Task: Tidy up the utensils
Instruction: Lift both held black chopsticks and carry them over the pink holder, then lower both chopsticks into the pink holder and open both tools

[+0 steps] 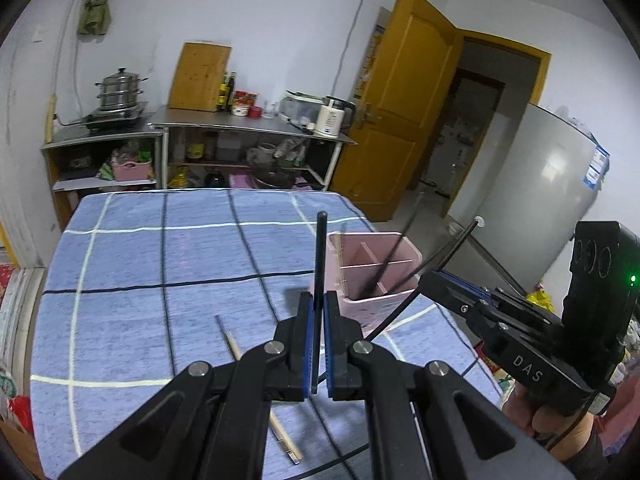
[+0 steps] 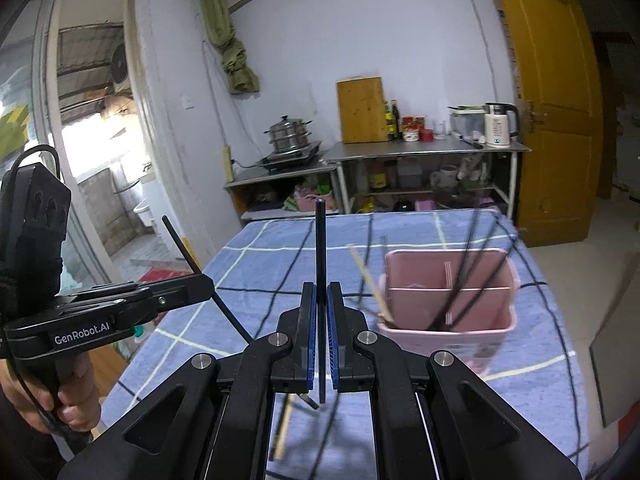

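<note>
Both hand-held grippers are up over the table, each pinching one black chopstick. The left gripper (image 1: 319,308) has its blue pads pressed onto a black chopstick (image 1: 321,248) that stands nearly upright between them, its tip just left of the pink basket. The right gripper (image 2: 321,300) is clamped the same way on its own black chopstick (image 2: 320,240), upright too, left of the basket in its view. From the left camera that right gripper (image 1: 430,280) sits just right of the basket, its stick slanting up and away.

Largest thing first: the table, under a blue checked cloth (image 1: 160,260), carries everything. The pink basket (image 1: 376,276) stands on it toward the far right corner, split by inner walls into compartments. More black chopsticks (image 2: 468,272) lean inside it, blurred, so I can't call which compartment. A light wooden chopstick (image 2: 370,280) tilts up out of the basket's left side, against the wall there.

Smaller again, on the cloth nearer than the basket and to its left, a wooden chopstick (image 1: 264,392) lies flat, running partly under the left gripper.

A hand (image 2: 48,400) wraps the left gripper's handle, well left of the basket. Behind the table, beyond the basket, a steel counter (image 1: 248,122) runs along the wall.
</note>
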`<action>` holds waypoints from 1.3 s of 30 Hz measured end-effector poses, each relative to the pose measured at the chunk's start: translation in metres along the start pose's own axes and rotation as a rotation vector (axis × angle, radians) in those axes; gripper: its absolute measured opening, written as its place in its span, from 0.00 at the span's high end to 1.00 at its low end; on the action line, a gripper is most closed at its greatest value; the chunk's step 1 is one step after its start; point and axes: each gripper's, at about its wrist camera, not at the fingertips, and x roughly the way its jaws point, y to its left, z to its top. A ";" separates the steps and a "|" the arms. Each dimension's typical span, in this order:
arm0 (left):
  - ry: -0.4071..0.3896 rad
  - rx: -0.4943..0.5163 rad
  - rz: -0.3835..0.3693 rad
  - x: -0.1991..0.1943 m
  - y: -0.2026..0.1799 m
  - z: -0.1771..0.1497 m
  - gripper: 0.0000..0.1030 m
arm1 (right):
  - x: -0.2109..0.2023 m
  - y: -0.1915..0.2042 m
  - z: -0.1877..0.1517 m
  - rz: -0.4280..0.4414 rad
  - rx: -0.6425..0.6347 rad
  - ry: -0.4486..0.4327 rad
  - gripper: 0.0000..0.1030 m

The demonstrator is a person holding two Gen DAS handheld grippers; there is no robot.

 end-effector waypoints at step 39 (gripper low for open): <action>0.007 0.030 -0.064 0.101 -0.032 0.066 0.95 | 0.025 -0.082 0.039 -0.131 0.084 -0.060 0.95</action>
